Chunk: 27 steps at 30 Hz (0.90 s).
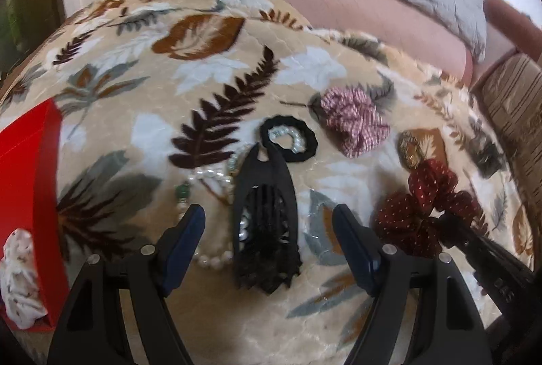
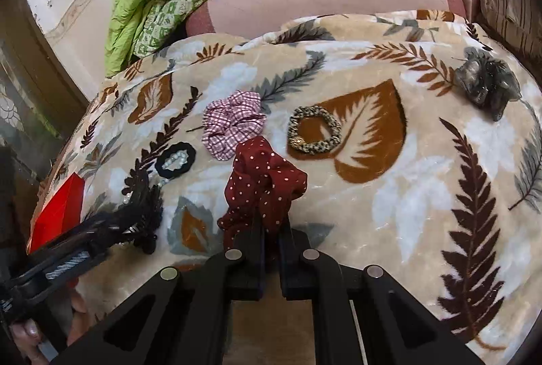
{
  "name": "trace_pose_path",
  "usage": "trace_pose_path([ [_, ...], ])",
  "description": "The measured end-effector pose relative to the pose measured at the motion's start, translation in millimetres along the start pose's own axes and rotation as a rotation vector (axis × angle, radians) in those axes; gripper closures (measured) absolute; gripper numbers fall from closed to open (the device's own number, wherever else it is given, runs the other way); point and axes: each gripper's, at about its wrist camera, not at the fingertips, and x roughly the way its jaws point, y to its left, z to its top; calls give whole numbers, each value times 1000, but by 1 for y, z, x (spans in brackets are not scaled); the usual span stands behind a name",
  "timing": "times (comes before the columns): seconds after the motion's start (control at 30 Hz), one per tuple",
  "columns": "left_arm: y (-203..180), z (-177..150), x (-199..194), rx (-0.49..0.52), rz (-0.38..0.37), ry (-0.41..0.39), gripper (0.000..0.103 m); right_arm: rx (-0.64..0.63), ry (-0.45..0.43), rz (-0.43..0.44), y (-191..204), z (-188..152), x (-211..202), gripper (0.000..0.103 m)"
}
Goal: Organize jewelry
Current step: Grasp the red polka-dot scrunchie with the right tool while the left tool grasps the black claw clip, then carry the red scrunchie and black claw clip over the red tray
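Two views. Left wrist: left gripper [image 1: 269,226] has its fingers spread wide, blue pads well apart, nothing pinched; between them on the leaf-print blanket [image 1: 210,67] lies a black hair clip [image 1: 266,222], long axis running straight away from the camera, narrow tip pointing away at a black hair tie [image 1: 289,140] with a small pearl ring [image 1: 288,136] inside it. A pearl necklace [image 1: 213,182] is tangled beside and under the clip. Pink checked scrunchie [image 1: 352,121] lies beyond to the right, a maroon dotted scrunchie [image 1: 423,202] at right with the right gripper's black tip reaching into it. Red box [image 1: 30,195] at the left edge, a white floral scrunchie [image 1: 20,280] in front of it. Right wrist: right gripper [image 2: 269,226] has its fingers pressed together, pinching the near edge of the maroon dotted scrunchie [image 2: 266,185], which bunches up away from the jaws, touching the pink checked scrunchie [image 2: 233,124]. Leopard-print scrunchie [image 2: 315,129] lies flat just right, apart from both. Grey scrunchie [image 2: 487,87] sits far right. Black hair tie [image 2: 176,160], black hair clip [image 2: 142,212] and red box [image 2: 61,212] at left; clip's long axis runs diagonally there, partly hidden by the left gripper [image 2: 95,236]. A hand [image 2: 30,331] shows at the bottom left corner.
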Motion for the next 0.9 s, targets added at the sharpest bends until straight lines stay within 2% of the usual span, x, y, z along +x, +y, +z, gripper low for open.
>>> trace_pose_path([
  [0.07,-2,-2,5,14,18,7,39,-17,5,4,5,0,1,96],
  [0.1,-2,-4,7,20,23,17,56,-19,7,7,6,-1,1,96],
  [0.13,-1,-5,8,17,28,20,62,-19,9,6,7,-1,2,96],
  [0.33,1,-12,-4,10,13,-24,62,-6,9,13,9,-2,2,96],
  [0.6,2,-27,-62,5,-46,-130,62,-64,-42,43,27,-5,-12,96],
  [0.73,5,-52,-92,-9,-101,-174,62,-114,-94,59,39,-15,-34,97],
  [0.9,19,-88,-121,-49,-191,-163,62,-172,-142,55,47,-41,-74,97],
])
